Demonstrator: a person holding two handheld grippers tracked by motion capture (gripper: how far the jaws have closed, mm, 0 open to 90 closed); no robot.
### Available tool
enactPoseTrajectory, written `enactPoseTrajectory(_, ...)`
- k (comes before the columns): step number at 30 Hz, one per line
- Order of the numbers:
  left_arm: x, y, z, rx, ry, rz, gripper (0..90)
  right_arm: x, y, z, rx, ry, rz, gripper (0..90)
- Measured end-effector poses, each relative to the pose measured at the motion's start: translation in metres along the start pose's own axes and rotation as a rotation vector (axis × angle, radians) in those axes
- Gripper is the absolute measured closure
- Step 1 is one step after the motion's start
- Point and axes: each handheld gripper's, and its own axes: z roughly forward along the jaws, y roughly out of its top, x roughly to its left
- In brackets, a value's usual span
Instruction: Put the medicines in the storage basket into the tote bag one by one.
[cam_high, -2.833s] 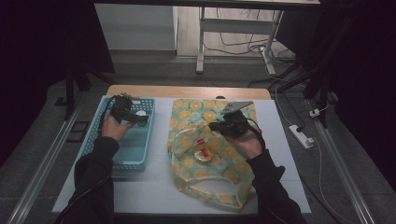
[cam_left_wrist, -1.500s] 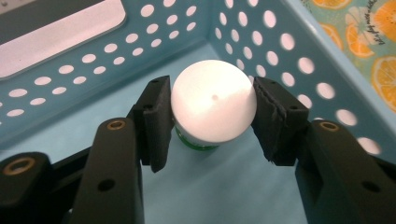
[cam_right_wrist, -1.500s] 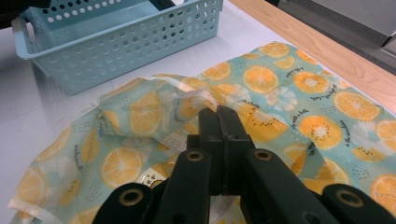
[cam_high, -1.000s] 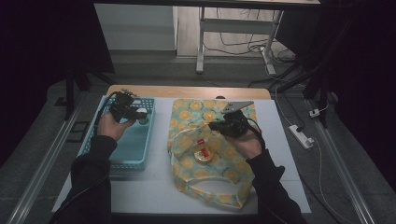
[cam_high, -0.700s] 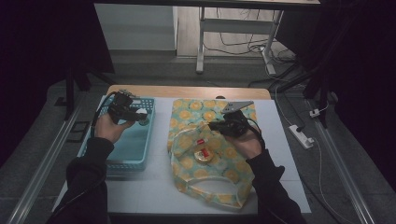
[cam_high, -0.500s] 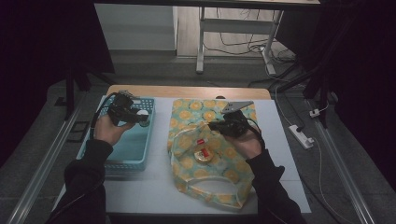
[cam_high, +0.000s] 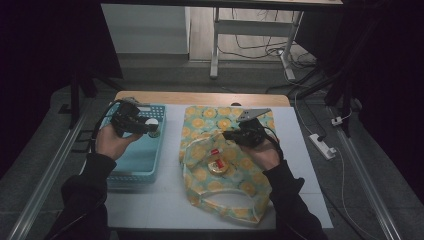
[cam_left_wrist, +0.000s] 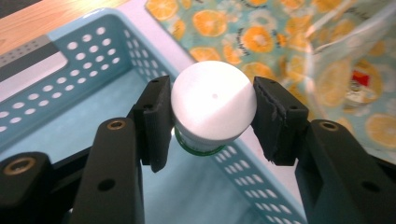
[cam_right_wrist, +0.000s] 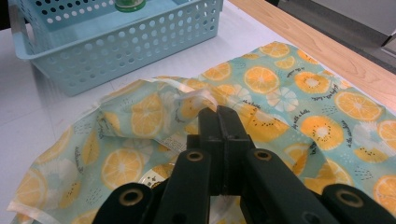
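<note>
Left gripper (cam_left_wrist: 212, 116) clamps white-capped jar (cam_left_wrist: 213, 107) above blue basket (cam_left_wrist: 56, 116); right gripper (cam_right_wrist: 219, 128) pinches rim of orange-print bag (cam_right_wrist: 140, 116).

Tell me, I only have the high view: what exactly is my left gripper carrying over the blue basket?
Observer: The left gripper has its jaws clamped on a jar with a white lid and a green band under the lid, above the basket.
Operator: And the right gripper, is it really gripping the bag?
Observer: The right gripper has its jaws shut on the rim of the orange-print bag, lifting that edge.
Operator: Anything inside the bag?
Observer: The left gripper view shows a round container with a red label through the bag's clear side.
</note>
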Motion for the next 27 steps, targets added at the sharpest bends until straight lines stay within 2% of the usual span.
enactPoseTrajectory(6, -0.016, 0.003, -0.002, -0.009, -0.048, 0.026, 50.2, -0.001, 0.0, 0.0, 0.001, 0.0, 0.003, 89.5)
enactPoseTrajectory(12, -0.035, 0.007, 0.003, -0.006, -0.098, 0.069, 50.2, -0.002, -0.001, 0.001, 0.003, 0.001, 0.009, 89.5)
enactPoseTrajectory(27, -0.082, 0.019, 0.019, -0.008, -0.181, 0.18, 50.2, -0.003, -0.001, 0.001, 0.0, -0.003, 0.011, 89.6)
